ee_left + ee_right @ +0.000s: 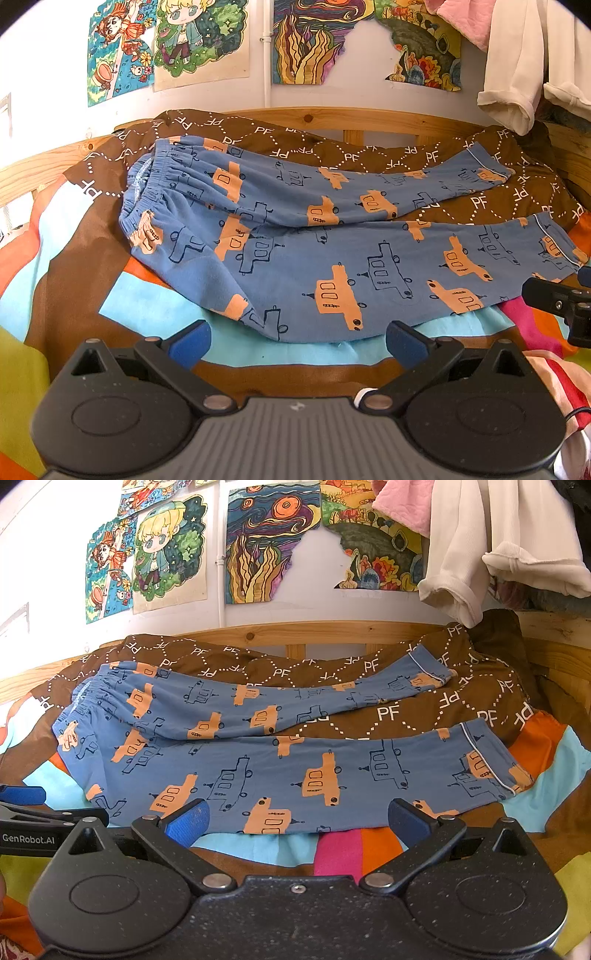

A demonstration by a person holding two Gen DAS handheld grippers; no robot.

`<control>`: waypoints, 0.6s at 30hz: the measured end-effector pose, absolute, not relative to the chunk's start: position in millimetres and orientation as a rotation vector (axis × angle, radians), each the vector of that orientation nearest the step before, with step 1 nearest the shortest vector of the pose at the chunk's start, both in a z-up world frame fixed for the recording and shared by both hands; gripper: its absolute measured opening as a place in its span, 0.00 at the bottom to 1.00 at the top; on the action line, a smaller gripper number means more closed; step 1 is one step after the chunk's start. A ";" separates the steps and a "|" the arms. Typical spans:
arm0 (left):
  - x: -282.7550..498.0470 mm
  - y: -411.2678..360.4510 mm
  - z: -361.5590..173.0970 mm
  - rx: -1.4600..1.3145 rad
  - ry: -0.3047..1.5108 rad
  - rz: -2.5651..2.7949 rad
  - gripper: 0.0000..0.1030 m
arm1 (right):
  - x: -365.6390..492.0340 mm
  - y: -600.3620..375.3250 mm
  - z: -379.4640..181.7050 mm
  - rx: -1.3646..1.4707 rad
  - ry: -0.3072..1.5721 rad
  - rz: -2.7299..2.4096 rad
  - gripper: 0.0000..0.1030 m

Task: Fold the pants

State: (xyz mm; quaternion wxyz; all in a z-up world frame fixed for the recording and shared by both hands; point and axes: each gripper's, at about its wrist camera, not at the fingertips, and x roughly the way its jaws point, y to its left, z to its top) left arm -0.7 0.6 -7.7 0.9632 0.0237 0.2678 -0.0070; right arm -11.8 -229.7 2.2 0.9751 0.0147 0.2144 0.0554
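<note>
Blue pants (295, 266) with orange and outlined vehicle prints lie spread flat on the bed, waistband at the left, both legs running right, the far leg angled away. They also show in the right wrist view (277, 768). My left gripper (297, 341) is open and empty, just short of the near leg's front edge, toward the waist end. My right gripper (297, 821) is open and empty at the front edge of the near leg, toward the cuff (491, 764). The right gripper also shows at the right edge of the left wrist view (561, 301).
A brown quilt with "PF" print (369, 151) lies under the far leg. A multicoloured sheet (340, 853) covers the bed. A wooden bed rail (369, 118) runs behind. Drawings (258, 546) and hanging white clothes (480, 554) are on the wall.
</note>
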 end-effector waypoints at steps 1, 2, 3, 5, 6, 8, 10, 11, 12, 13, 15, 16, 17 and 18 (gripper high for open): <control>-0.6 0.6 -7.6 0.048 0.543 -0.014 1.00 | -11.8 -229.8 2.4 0.030 0.433 0.112 0.99; -0.7 0.6 -7.6 0.048 0.542 -0.014 1.00 | -11.8 -229.6 2.2 0.030 0.433 0.112 0.99; -0.8 0.7 -7.8 0.048 0.542 -0.014 1.00 | -11.8 -229.7 2.5 0.029 0.433 0.112 0.99; -0.6 0.7 -7.7 0.048 0.542 -0.015 1.00 | -11.8 -229.8 2.6 0.029 0.433 0.112 0.99; -0.8 0.7 -7.8 0.047 0.543 -0.014 1.00 | -11.7 -229.6 2.3 0.030 0.434 0.113 0.99; -0.8 0.6 -8.2 0.046 0.545 -0.013 1.00 | -11.7 -229.7 2.6 0.029 0.433 0.112 0.99; -0.4 0.7 -8.5 0.045 0.548 -0.013 1.00 | -11.7 -229.9 2.9 0.030 0.434 0.112 0.99; -0.4 0.6 -8.7 0.044 0.550 -0.013 1.00 | -11.7 -229.8 2.8 0.030 0.434 0.112 0.99; -0.5 0.4 -9.1 0.044 0.551 -0.014 1.00 | -11.7 -229.8 3.1 0.029 0.433 0.110 0.99; 0.1 0.0 -8.9 0.042 0.552 -0.013 1.00 | -11.8 -229.5 2.8 0.027 0.431 0.107 0.99; 0.7 -0.7 -8.4 0.042 0.554 -0.015 1.00 | -11.9 -229.5 1.9 0.028 0.429 0.105 0.99; 0.9 -1.5 -8.4 0.045 0.554 -0.017 1.00 | -11.7 -229.5 1.5 0.029 0.429 0.105 0.99; 1.0 -2.2 -8.3 0.048 0.555 -0.019 1.00 | -11.9 -229.1 1.2 0.030 0.429 0.104 0.99; 1.0 -2.3 -8.3 0.050 0.555 -0.021 1.00 | -12.2 -229.4 1.2 0.029 0.429 0.103 0.99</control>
